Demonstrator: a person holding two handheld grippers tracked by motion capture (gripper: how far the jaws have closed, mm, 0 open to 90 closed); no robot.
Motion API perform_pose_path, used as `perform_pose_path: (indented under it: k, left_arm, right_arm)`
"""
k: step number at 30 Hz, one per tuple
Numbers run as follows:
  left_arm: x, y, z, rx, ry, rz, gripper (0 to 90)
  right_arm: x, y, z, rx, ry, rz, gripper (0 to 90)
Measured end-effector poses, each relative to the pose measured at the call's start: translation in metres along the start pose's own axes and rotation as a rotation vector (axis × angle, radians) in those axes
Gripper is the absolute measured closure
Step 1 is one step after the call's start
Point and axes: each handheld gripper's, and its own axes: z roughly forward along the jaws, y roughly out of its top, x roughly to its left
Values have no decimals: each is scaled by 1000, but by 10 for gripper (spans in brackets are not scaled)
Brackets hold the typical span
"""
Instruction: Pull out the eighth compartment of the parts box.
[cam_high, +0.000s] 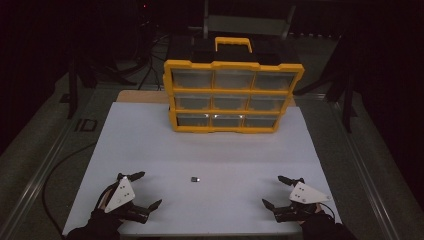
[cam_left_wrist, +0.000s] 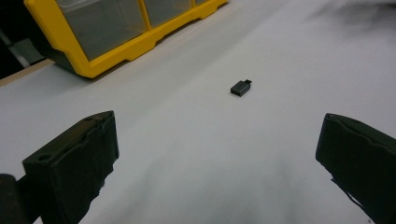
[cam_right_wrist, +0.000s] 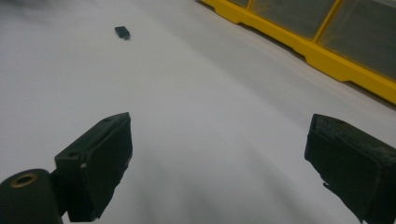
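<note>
Both claws rest near the front edge of the white rectangular board (cam_high: 150, 145), jaws spread wide with nothing between them. Left gripper (cam_high: 148, 189) sits at the board's near left corner, right gripper (cam_high: 282, 191) at the near right, well apart from each other.

Between them, a little farther up the board, lies the small dark rectangular adapter (cam_high: 195, 178), flat on the white surface and touching neither claw. It is nearer the left gripper than the right. Seen along the left gripper (cam_left_wrist: 219, 154), the adapter (cam_left_wrist: 240, 87) lies ahead, roughly midway between the jaws' lines. Seen along the right gripper (cam_right_wrist: 219, 154), the adapter (cam_right_wrist: 122, 31) lies far ahead, off to the left.

Behind it stands the yellow plastic organiser case with clear drawers (cam_high: 232, 95); the drawers' contents cannot be made out. Surroundings beyond the board are too dark to read, and the adapter's details are too small to tell.
</note>
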Motion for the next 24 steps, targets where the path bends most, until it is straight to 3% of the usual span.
perform_pose_path:
  k: [14, 24]
  left_arm:
    - [-4, 3, 2, 8, -20, 18, 0]
    - [-8, 14, 0, 4, -26, 49, 0]
  right_arm:
    - [1, 1, 0, -5, -6, -11, 78]
    - [1, 1, 0, -3, -17, -14, 78]
